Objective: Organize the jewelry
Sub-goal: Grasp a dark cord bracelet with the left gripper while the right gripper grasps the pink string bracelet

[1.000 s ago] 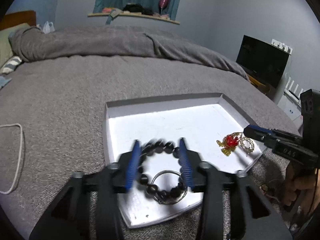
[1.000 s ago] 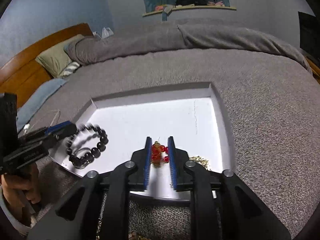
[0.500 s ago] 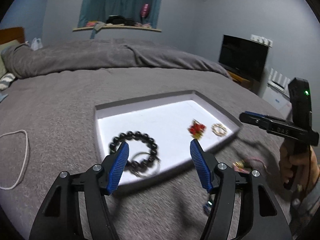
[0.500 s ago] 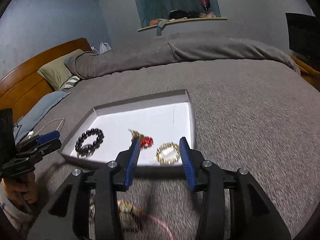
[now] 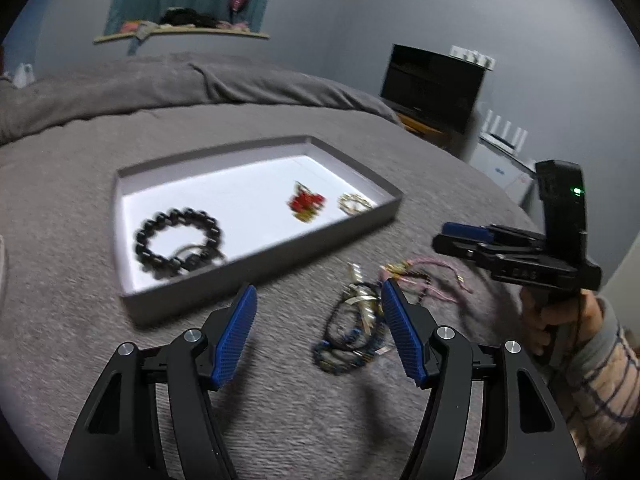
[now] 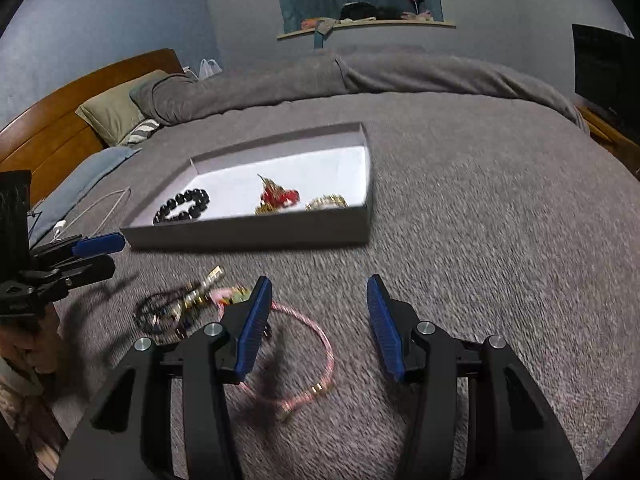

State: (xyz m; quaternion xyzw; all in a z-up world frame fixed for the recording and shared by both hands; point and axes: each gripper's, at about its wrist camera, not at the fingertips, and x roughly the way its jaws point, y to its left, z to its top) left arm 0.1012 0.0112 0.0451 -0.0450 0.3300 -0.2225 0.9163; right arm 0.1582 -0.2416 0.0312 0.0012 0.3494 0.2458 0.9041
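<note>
In the shallow grey cardboard tray with a white floor [image 5: 260,276], which sits on the grey bed cover [image 6: 480,200], we see three pieces: a bracelet of round black beads [image 5: 178,240] at the left end with a thin metal ring lying on it, a red and gold ornament [image 5: 306,202] towards the right, and a small gold ring-shaped piece [image 5: 354,203] just beside that. On the cover in front of the tray lies a loose tangle of dark cords with gold bits [image 5: 352,332], and near it a pink braided cord with gold ends [image 6: 316,344]. Our left gripper [image 5: 316,336] hangs above the cover, blue pads well apart with nothing between them. Our right gripper [image 6: 316,320] likewise stands parted over the pink cord, gripping nothing; its jaws have just been opening.
</note>
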